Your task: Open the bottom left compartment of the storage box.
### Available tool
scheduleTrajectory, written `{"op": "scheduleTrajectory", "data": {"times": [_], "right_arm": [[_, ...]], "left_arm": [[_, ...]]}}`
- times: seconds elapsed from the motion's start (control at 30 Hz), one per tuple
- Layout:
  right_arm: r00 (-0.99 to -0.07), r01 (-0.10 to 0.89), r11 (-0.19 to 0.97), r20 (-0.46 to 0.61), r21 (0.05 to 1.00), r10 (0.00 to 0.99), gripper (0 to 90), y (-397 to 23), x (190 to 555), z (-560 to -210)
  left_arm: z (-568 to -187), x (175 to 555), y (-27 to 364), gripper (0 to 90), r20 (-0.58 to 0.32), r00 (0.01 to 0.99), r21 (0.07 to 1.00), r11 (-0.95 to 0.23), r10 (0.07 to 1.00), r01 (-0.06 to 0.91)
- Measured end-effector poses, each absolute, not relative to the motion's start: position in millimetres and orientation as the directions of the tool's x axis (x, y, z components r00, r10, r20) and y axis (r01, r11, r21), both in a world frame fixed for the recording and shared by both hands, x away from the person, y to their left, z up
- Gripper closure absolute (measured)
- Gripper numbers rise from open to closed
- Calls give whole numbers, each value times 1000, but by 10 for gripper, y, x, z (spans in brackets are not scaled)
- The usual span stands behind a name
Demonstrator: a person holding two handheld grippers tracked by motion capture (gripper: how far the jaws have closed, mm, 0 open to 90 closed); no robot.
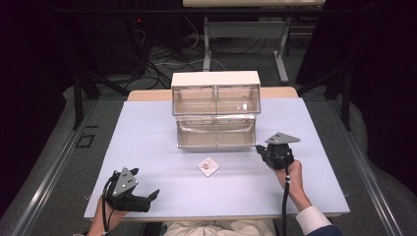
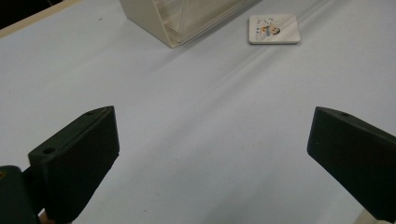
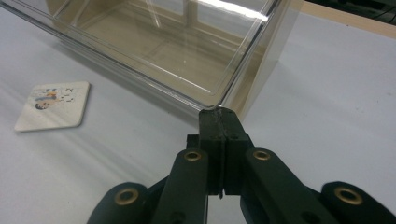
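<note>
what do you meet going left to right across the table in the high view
left claw → small white picture card → right claw; the clear drawer cabinet stands farther back, spanning above the card.

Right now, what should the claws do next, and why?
Probably slide the right claw under the clear drawer's front lip and tip it open. That claw is shut and right at the drawer's corner, while the little card lies untouched and the left claw waits open.

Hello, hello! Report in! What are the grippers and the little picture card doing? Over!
Left gripper open, empty. Right gripper shut, empty, tips at the clear drawer cabinet's lower corner. Picture card flat on the table, untouched. Nothing in the way.
</note>
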State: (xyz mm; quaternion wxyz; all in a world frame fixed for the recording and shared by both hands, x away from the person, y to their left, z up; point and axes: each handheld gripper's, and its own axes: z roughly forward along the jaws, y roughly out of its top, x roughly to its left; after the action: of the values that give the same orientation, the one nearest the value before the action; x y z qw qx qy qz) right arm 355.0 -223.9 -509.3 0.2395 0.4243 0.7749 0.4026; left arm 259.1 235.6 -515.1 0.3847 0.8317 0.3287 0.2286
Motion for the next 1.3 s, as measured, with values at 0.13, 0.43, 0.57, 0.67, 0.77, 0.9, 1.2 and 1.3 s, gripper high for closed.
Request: {"op": "scheduleTrajectory", "data": {"times": [0.13, 0.43, 0.57, 0.67, 0.77, 0.9, 1.2, 1.3], "right_arm": [[-525, 468, 316, -28, 825, 851, 900, -2224, 3544, -5088], [-522, 453, 287, -10, 844, 853, 900, -2219, 3531, -5038], [-519, 452, 281, -6, 847, 855, 900, -2218, 3524, -5021], [-515, 452, 260, 11, 853, 857, 900, -2214, 3516, -4992], [-514, 442, 246, 19, 863, 857, 900, -2219, 3510, -4946], [-512, 434, 238, 21, 869, 858, 900, -2222, 3515, -4908], [-516, 414, 224, 25, 883, 856, 900, -2162, 3571, -4813], [-517, 409, 216, 30, 886, 855, 900, -2163, 3604, -4787]], "left_arm": [[-5150, 2588, 2356, 21, 128, 679, 791, -488, 723, 370], [-5149, 2588, 2353, 21, 129, 679, 790, -489, 722, 369], [-5150, 2587, 2351, 21, 130, 679, 791, -489, 723, 369], [-5150, 2588, 2352, 21, 131, 679, 790, -490, 723, 369], [-5151, 2587, 2349, 21, 127, 679, 789, -488, 723, 372], [-5155, 2584, 2343, 21, 126, 676, 790, -486, 726, 375], [-5154, 2583, 2343, 21, 126, 679, 788, -489, 724, 375], [-5154, 2582, 2338, 21, 125, 679, 788, -488, 723, 375]]}}
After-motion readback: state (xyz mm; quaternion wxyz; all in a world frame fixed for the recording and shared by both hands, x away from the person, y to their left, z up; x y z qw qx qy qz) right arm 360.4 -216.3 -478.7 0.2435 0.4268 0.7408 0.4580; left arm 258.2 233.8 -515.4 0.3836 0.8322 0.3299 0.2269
